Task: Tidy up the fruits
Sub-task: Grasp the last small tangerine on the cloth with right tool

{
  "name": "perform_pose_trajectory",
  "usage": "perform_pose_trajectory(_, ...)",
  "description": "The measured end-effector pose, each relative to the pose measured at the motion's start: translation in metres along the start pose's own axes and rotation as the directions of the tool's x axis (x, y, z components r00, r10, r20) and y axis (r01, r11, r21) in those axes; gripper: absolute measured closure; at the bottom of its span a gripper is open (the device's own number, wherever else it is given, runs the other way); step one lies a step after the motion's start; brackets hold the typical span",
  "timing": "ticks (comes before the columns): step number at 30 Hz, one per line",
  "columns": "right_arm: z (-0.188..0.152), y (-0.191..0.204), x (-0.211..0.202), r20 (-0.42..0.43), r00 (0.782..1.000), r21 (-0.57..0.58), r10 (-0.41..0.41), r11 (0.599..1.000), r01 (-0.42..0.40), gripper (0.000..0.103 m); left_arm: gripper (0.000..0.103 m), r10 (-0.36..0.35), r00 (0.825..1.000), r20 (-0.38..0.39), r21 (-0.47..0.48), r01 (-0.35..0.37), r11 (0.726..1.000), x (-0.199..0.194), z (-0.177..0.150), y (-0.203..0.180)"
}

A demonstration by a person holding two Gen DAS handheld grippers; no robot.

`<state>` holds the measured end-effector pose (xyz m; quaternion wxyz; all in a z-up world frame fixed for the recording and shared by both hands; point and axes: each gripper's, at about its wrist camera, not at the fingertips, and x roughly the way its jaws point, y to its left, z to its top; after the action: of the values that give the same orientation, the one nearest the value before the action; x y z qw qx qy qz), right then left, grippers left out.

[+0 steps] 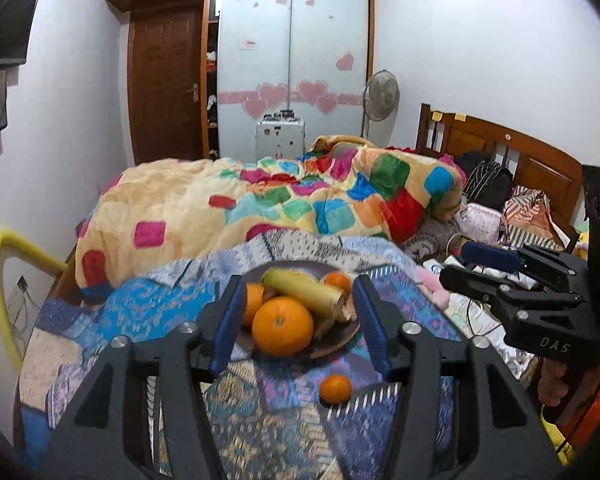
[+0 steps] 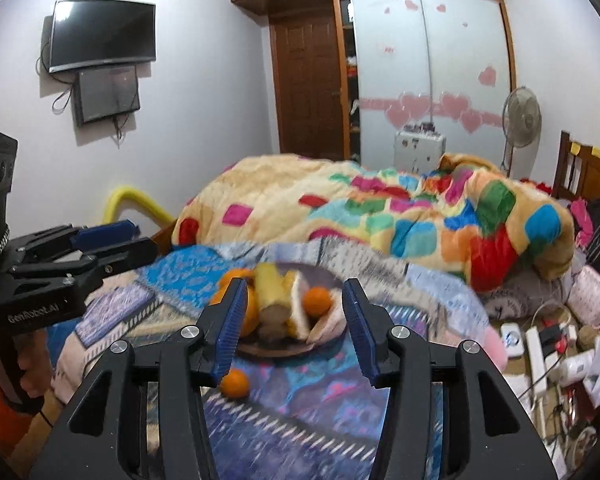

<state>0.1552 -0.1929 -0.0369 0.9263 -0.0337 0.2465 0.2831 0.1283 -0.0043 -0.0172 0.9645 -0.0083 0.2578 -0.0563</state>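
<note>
A dark plate (image 1: 340, 340) rests on a patterned cloth (image 1: 260, 412) and holds a large orange (image 1: 282, 326), a banana (image 1: 304, 290) and smaller oranges (image 1: 337, 282). One small orange (image 1: 335, 389) lies loose on the cloth just in front of the plate. My left gripper (image 1: 299, 284) hangs open above and short of the plate, with nothing between its fingers. My right gripper (image 2: 294, 284) is likewise open and empty, facing the same plate (image 2: 268, 350) and the loose orange (image 2: 235, 384). Each gripper shows in the other's view: the right gripper (image 1: 456, 262) and the left gripper (image 2: 142, 236).
A bunched colourful blanket (image 1: 260, 200) lies behind the plate on the bed. Bags and clothes (image 1: 492, 188) pile up by the wooden headboard (image 1: 540, 160). A power strip and cables (image 2: 540, 356) clutter the right side. A yellow padded rail (image 1: 0, 280) stands at the left.
</note>
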Motion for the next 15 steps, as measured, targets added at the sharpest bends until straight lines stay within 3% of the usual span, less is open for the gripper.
perform_pose_trajectory(6, -0.034, 0.016, 0.035, -0.140, 0.989, -0.007, 0.049, 0.999, -0.050, 0.057, 0.045, 0.012, 0.995, -0.103, -0.018, -0.013, 1.000, 0.014, -0.032, 0.018)
perform_pose_trajectory(15, -0.061, 0.057, 0.103, -0.295, 0.943, -0.036, 0.153, 0.985, -0.171, 0.057, 0.044, 0.057, 0.979, -0.198, -0.033, -0.065, 0.997, 0.041, -0.077, 0.057)
